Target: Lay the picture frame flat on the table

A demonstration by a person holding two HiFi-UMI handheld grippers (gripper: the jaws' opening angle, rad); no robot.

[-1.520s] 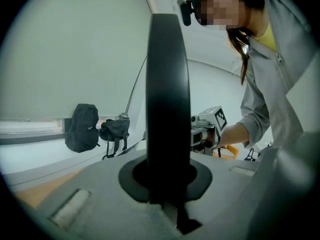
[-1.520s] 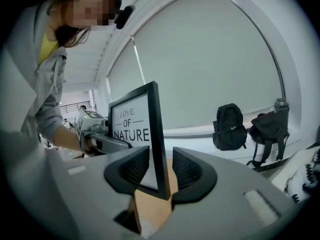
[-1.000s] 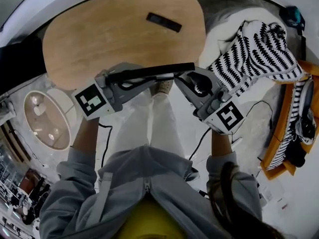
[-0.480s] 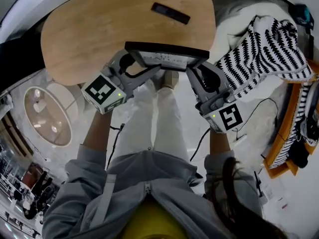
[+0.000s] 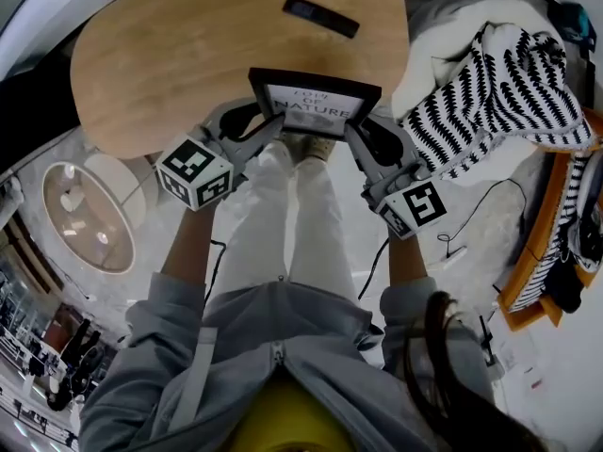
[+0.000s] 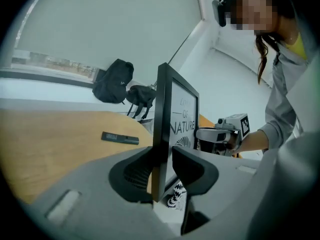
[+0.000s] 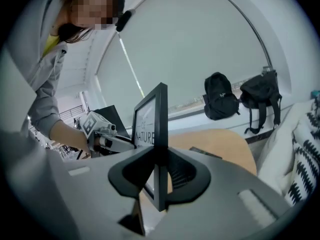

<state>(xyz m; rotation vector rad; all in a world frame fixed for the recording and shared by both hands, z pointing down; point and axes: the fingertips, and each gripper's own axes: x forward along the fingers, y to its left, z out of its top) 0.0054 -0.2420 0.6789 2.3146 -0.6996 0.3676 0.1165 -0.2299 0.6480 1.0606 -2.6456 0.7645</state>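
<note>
Black picture frame (image 5: 315, 106) is gripped by both side edges, likely for level lowering onto the desk (image 5: 170, 55). Left gripper (image 5: 268, 126) has just been closing on one edge; right gripper (image 5: 356, 130) clamps the other.

Oval wooden table (image 5: 170, 55), pale floor (image 5: 471, 290)

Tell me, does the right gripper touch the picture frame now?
Touching. The right gripper view shows both jaws of the right gripper pressed against the picture frame, its edge clamped between them.
</note>
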